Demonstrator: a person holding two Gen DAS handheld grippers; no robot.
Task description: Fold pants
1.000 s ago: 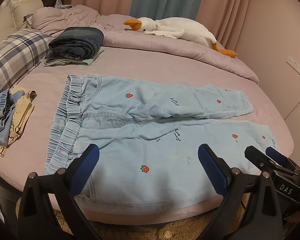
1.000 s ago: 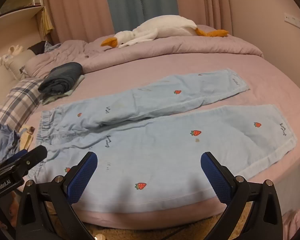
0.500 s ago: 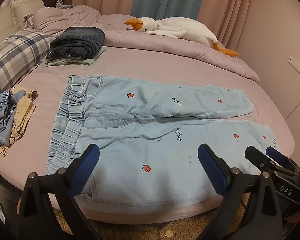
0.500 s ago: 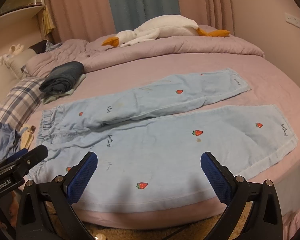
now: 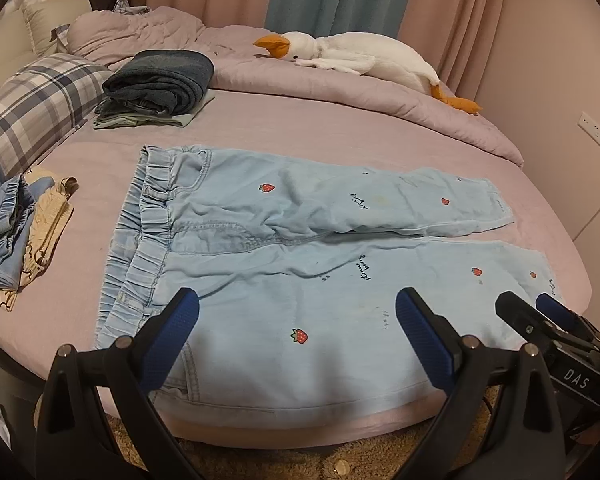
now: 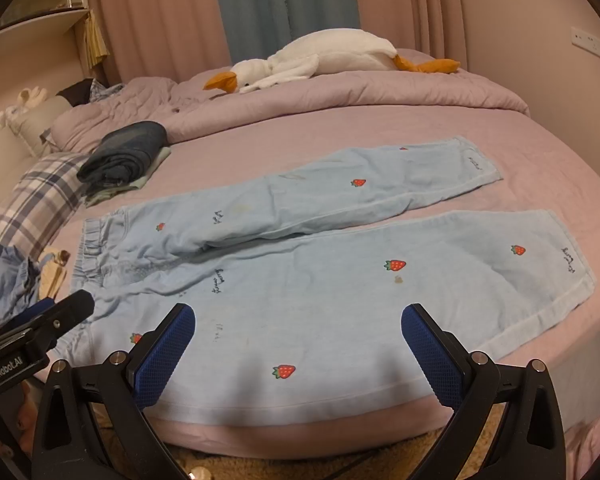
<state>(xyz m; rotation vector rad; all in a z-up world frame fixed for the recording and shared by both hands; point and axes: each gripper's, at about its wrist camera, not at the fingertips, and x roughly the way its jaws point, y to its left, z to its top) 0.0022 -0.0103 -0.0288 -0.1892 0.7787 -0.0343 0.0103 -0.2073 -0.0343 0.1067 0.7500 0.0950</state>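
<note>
Light blue pants [image 5: 284, 248] with red strawberry prints lie flat on the pink bed, waistband to the left, both legs stretched to the right [image 6: 340, 264]. My left gripper [image 5: 296, 326] hovers open over the near edge, by the hip and upper part of the near leg. My right gripper [image 6: 298, 334] is open too, above the near leg's lower half. Neither touches the cloth. The right gripper's tips [image 5: 540, 312] show at the right of the left wrist view; the left gripper's tip [image 6: 68, 308] shows at the left of the right wrist view.
A folded stack of dark jeans [image 5: 160, 80] sits at the back left by a plaid pillow [image 5: 32, 108]. Loose clothes [image 5: 16, 228] lie at the left edge. A plush goose [image 5: 360, 56] rests on the rolled duvet behind. Beige rug [image 5: 260, 460] lies below the bed's edge.
Both grippers have drifted very slightly; the view of the pants has shifted a little. Nothing was gripped or moved.
</note>
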